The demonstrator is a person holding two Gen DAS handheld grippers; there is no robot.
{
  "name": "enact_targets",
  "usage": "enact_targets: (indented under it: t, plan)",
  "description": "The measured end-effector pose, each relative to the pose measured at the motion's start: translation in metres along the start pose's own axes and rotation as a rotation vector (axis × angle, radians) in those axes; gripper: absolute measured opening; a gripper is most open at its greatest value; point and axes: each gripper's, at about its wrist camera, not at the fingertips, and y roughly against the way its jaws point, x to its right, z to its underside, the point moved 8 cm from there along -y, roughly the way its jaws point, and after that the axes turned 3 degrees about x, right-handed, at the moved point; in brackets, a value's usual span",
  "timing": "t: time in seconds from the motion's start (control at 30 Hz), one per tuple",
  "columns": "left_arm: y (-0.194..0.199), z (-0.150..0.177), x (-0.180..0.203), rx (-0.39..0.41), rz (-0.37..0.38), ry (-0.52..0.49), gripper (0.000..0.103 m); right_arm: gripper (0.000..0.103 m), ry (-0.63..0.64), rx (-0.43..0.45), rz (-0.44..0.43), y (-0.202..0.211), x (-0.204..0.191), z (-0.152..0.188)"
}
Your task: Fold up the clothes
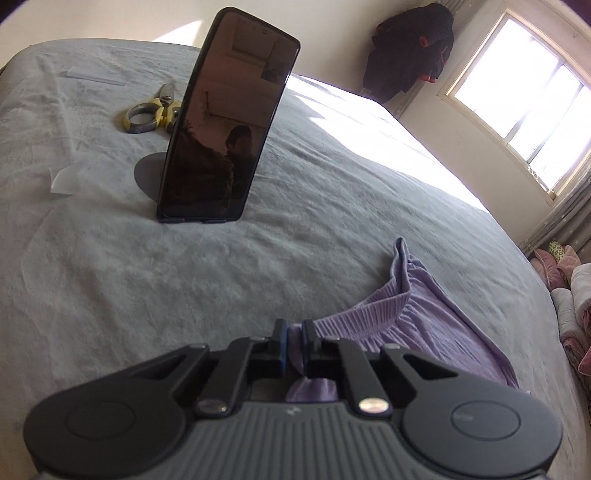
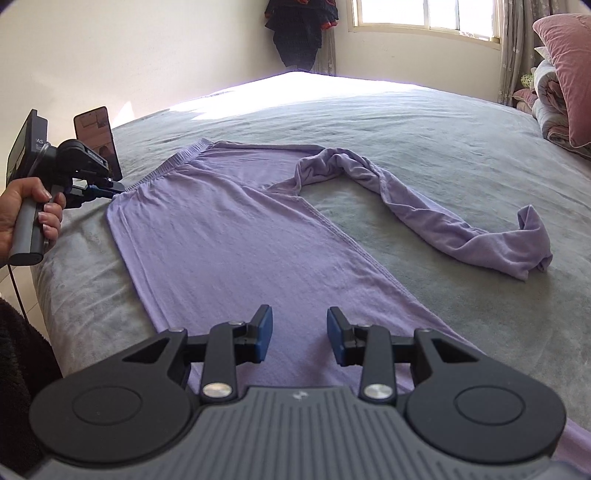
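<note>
Gripping: the left hand-held gripper [image 1: 294,341] has its blue pads pinched onto the waistband corner of the lilac trousers [image 2: 221,236]; cloth bunches between the fingers.
Left hand: a person's hand [image 2: 27,210] holds that tool's grey handle at the near left edge of the bed [image 2: 443,122].
Right hand-held gripper [image 2: 300,338]: jaws apart, nothing between them, hovering low over the flat trouser leg nearest the onlooker.
Trousers: spread on the grey bed cover, waistband to the left; one leg lies smooth and runs toward the right tool, the other is twisted and rumpled, curling away across the cover to the right.
Phone [image 1: 229,118]: propped upright on a round-based stand, dark screen, just beyond the waistband corner.
Scissors [image 1: 155,110]: yellow-handled, lying on the cover behind the phone, partly hidden by it.
Paper scraps: one white strip [image 1: 94,75] far back, one curled piece [image 1: 64,181] left of the stand.
Window [image 2: 424,13]: bright, throwing sun across the far side of the bed.
Pillows [image 2: 565,74]: pink, stacked with bedding at the right.
</note>
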Motion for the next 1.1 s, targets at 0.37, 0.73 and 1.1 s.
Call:
enact_targets:
  t: [0.37, 0.73, 1.1]
  plan:
    - [0.014, -0.012, 0.01, 0.054, 0.022, -0.061, 0.033, 0.038, 0.041, -0.03, -0.024, -0.017, -0.021, -0.002]
    - [0.008, 0.01, 0.112, -0.08, 0.203, -0.193, 0.044, 0.038, 0.048, -0.016, 0.117, -0.016, 0.043, -0.032]
    - [-0.004, 0.066, 0.216, -0.171, 0.396, -0.401, 0.047, 0.038, 0.059, -0.016, 0.181, -0.025, 0.09, -0.061]
